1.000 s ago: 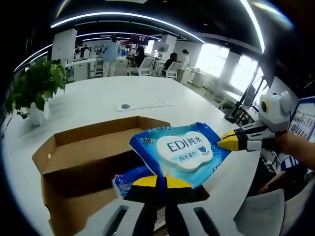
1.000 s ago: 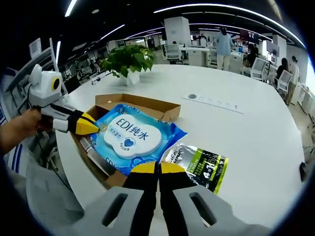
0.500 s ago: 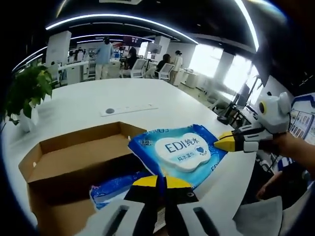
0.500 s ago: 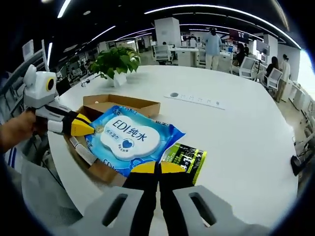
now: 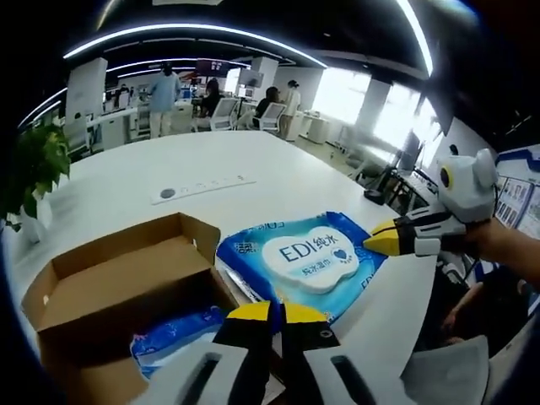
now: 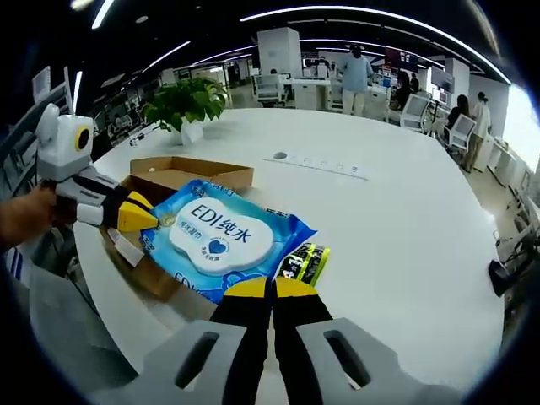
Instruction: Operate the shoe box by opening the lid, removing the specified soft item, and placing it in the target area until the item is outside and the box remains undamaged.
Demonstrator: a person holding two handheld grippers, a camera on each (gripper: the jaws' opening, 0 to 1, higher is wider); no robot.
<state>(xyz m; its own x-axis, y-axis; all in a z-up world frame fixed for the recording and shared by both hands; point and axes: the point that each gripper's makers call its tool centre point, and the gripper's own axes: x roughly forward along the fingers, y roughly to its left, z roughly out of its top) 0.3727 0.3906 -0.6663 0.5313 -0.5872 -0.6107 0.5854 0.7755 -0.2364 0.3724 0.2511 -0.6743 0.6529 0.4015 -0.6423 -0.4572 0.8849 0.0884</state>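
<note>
Wipes (image 5: 308, 261) held across frame centre, long axis spanning both clenched grippers: left gripper (image 5: 272, 314) below, right gripper (image 5: 381, 243) at right; box (image 5: 101, 287) lower left.

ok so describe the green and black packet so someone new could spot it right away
On the big white table, find the open cardboard shoe box. Beside it, a blue wipes pack is held by both hand-held grippers; the packet peeks from under its edge, the one dark, lime-green item.
</note>
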